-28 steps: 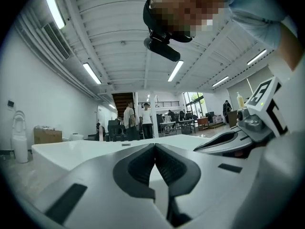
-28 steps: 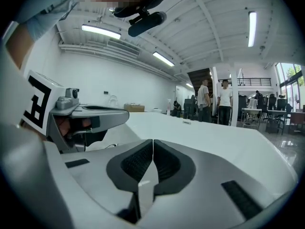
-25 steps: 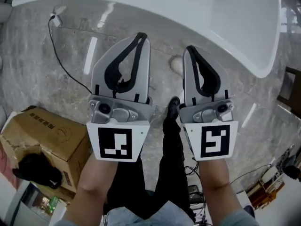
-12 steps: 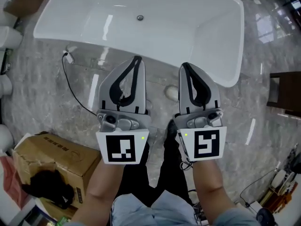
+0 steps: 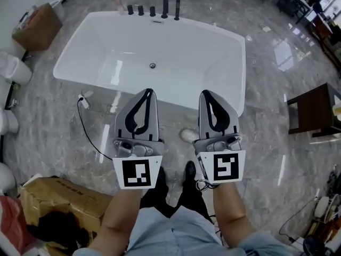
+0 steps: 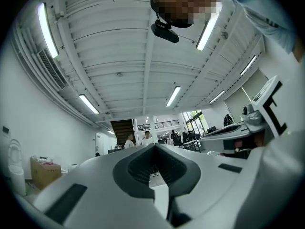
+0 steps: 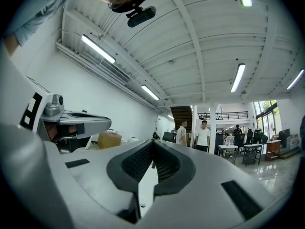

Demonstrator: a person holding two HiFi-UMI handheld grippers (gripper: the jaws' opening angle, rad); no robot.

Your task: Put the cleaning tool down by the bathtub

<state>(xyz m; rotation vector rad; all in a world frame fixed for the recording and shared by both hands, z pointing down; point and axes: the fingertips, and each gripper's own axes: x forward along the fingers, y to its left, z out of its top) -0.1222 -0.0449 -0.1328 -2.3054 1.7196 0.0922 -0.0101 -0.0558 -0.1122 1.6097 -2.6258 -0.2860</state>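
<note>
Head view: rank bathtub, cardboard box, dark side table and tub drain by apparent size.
1. bathtub: largest by far.
2-3. cardboard box and dark side table: they look about alike. The frame edge cuts off the table and a black item partly covers the box, so these two are not ranked.
4. drain: smallest.

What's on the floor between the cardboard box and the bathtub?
In the head view, a black cable with a white plug, between the cardboard box and bathtub.
</note>
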